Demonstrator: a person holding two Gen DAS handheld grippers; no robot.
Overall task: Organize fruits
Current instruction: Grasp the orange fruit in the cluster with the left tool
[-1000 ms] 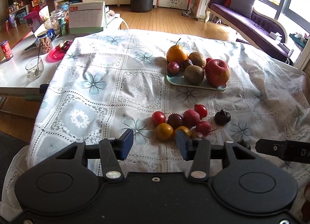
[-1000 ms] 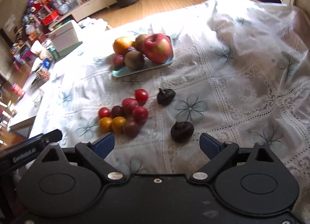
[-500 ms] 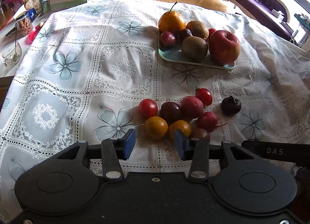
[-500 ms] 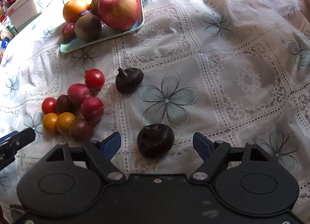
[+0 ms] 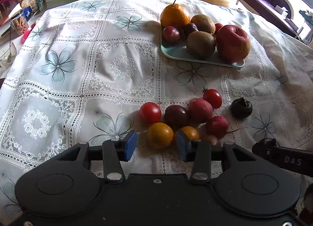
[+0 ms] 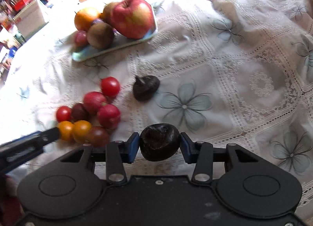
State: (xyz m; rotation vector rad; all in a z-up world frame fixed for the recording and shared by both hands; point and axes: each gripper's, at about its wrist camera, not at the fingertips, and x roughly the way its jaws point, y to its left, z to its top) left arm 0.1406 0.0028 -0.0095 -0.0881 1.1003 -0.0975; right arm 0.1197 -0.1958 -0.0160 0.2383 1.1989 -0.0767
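1. fruits lie in three lots on the lace tablecloth (image 5: 121,65), taken from the pale green tray (image 5: 176,53): on the tray sit an orange (image 5: 174,15), two kiwis (image 5: 200,43), plums and a red apple (image 5: 232,43); nearer the camera than the tray is a touching cluster of cherry tomatoes and small plums (image 5: 199,110); to the right of that cluster lie two dark wrinkled fruits, kind not determinable.
2. risk, left side: the yellow cherry tomato (image 5: 160,135) touches its neighbours. a closing pad could catch the second yellow tomato (image 5: 189,133) beside it and set the cluster rolling, as the cloth gives round fruit little hold.
3. risk, right side: the near dark fruit (image 6: 159,142) looks soft and shrivelled; a hard squeeze may crush it, a light one may let it slip on lifting.
4. risk, tray: it is already crowded, and the apple sits at its edge, so an added fruit could knock something off.
5. left gripper (image 5: 156,144): jaws spread, holding nothing, with the yellow cherry tomato just ahead of the gap and no pad touching it.
6. right gripper (image 6: 159,146): jaws narrowed around the near dark fruit; the left pad appears in contact, the right pad at or just off the skin, so a firm pinch cannot be confirmed. the far dark fruit (image 6: 145,88) lies between this one and the tray, untouched.
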